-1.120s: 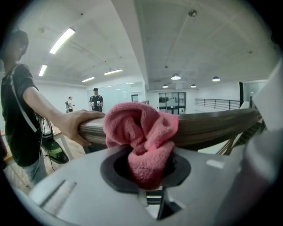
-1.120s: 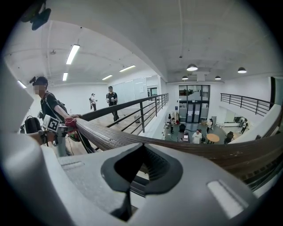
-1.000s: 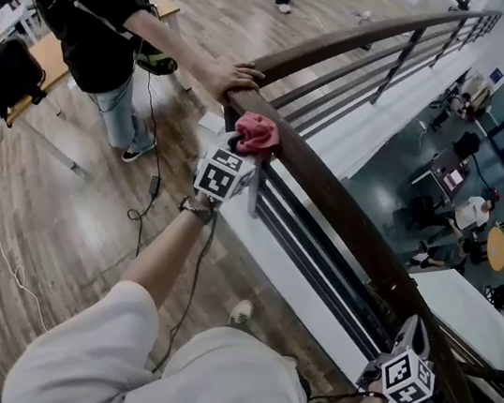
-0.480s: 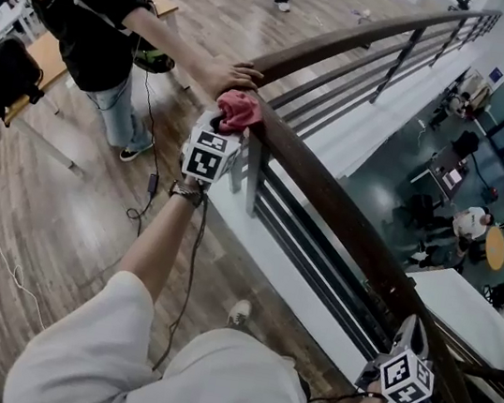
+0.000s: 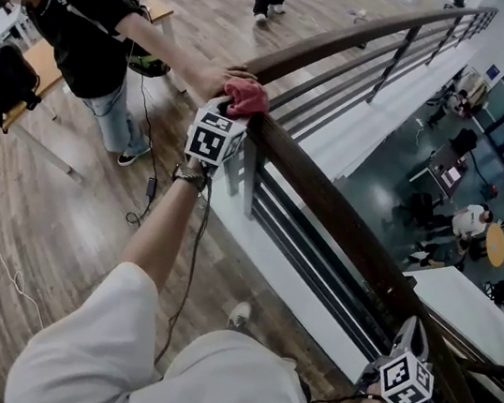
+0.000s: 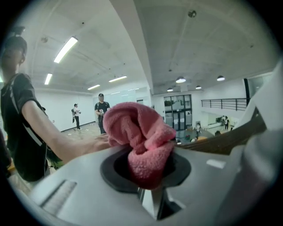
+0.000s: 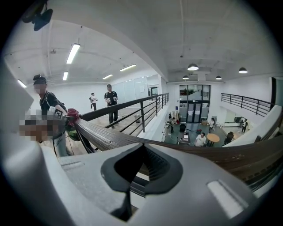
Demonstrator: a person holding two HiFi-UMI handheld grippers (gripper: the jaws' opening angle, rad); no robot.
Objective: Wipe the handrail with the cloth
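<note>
Leftmost, one bystander (image 5: 82, 17) in a black shirt, one hand (image 5: 215, 74) laid on the rail top just beside the cloth, closing off the run on that side. Next, one left gripper (image 5: 233, 112), jaws clamped on one pink cloth (image 5: 247, 96), which sits bunched on top of one dark wooden handrail (image 5: 343, 225). Rail top bare from the cloth to one right gripper (image 5: 406, 348), jaws together, holding nothing, at the rail's near edge. Beyond the far edge, an open drop to one lower floor (image 5: 397, 186).
</note>
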